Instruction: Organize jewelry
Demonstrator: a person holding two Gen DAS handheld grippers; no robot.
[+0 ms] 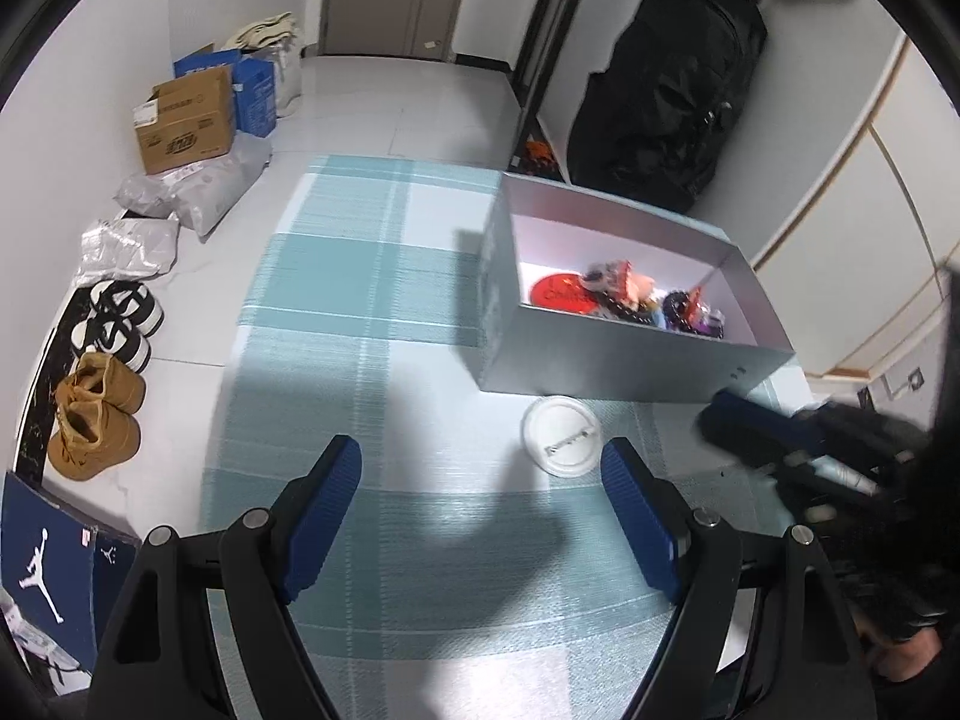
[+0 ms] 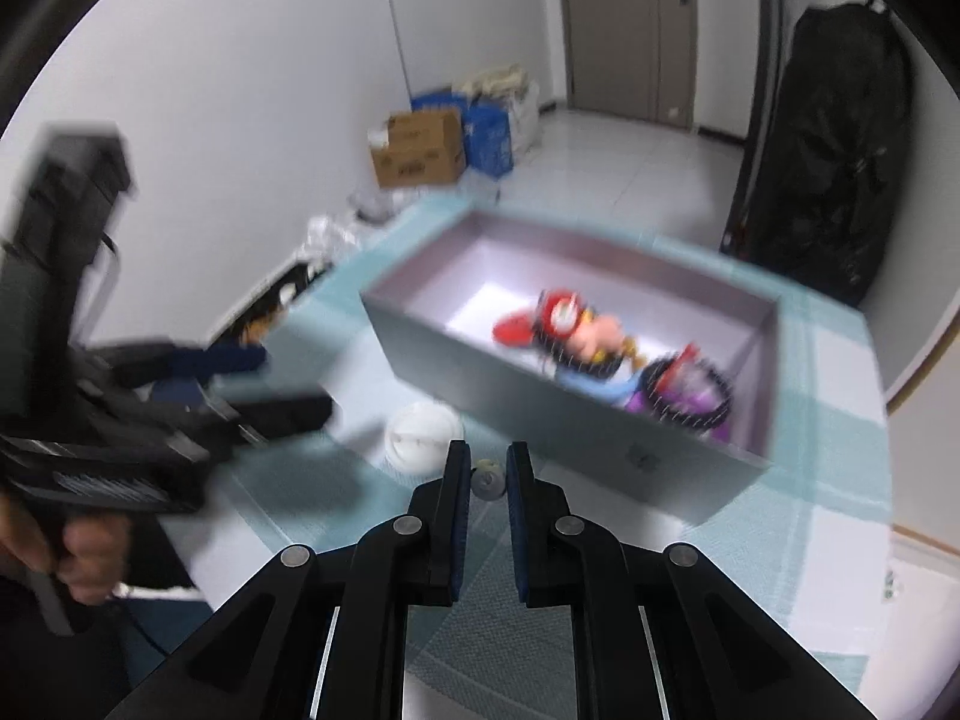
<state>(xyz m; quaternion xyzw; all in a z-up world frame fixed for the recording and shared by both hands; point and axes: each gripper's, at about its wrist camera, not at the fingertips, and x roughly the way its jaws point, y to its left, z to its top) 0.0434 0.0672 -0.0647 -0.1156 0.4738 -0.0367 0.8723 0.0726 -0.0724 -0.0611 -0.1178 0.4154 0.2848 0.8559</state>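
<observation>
— Where do the 2 grippers stand?
— The left gripper [image 1: 480, 474] hovers spread wide over the checked cloth [image 1: 372, 300]; the right gripper [image 2: 487, 474] pinches a small round trinket [image 2: 487, 481].

— And the jewelry?
— Colorful pieces [image 1: 636, 294] lie inside the grey box [image 1: 600, 360]; a white badge [image 1: 561, 435] lies face down just before it.

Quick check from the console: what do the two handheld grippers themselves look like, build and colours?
Both match: the left gripper and right gripper have black linkage arms with silver pivot pins and ribbed blue finger pads. A bare hand grips the left unit's black body.
</observation>
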